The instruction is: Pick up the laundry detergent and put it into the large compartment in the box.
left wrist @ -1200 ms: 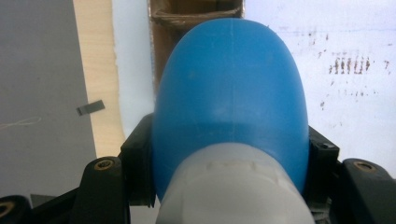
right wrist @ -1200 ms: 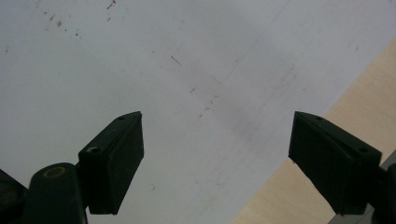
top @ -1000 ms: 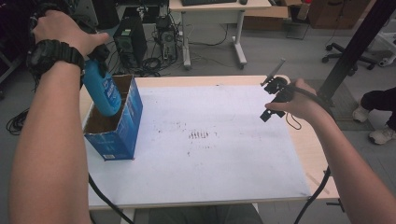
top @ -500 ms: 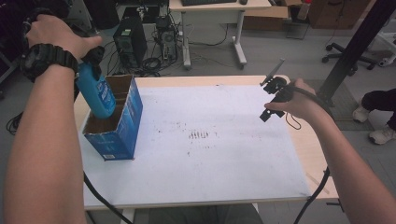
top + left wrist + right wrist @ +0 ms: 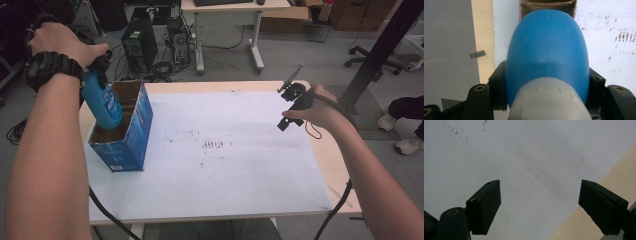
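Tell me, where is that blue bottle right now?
In the high view the blue bottle is at the table's left side, held by the left tongs, its lower end dipping into the open blue cardboard box.

A chunky black wristwatch (image 5: 48, 67) with a ridged strap is worn on the left wrist; both forearms are left bare, with no sleeves seen. The left gripper (image 5: 546, 82) is built from black plastic jaw blocks, and brass-coloured screw heads are set into the rounded black arms behind them. The right gripper (image 5: 539, 205) is formed of two flat, wedge-shaped black jaws — a small screw hole is sunk in the top of each, and a brass-ringed fastener is seen on the left arm. A black cable (image 5: 334, 210) is trailed from the right gripper under the forearm, and another black cable (image 5: 107, 212) is hung below the left arm.
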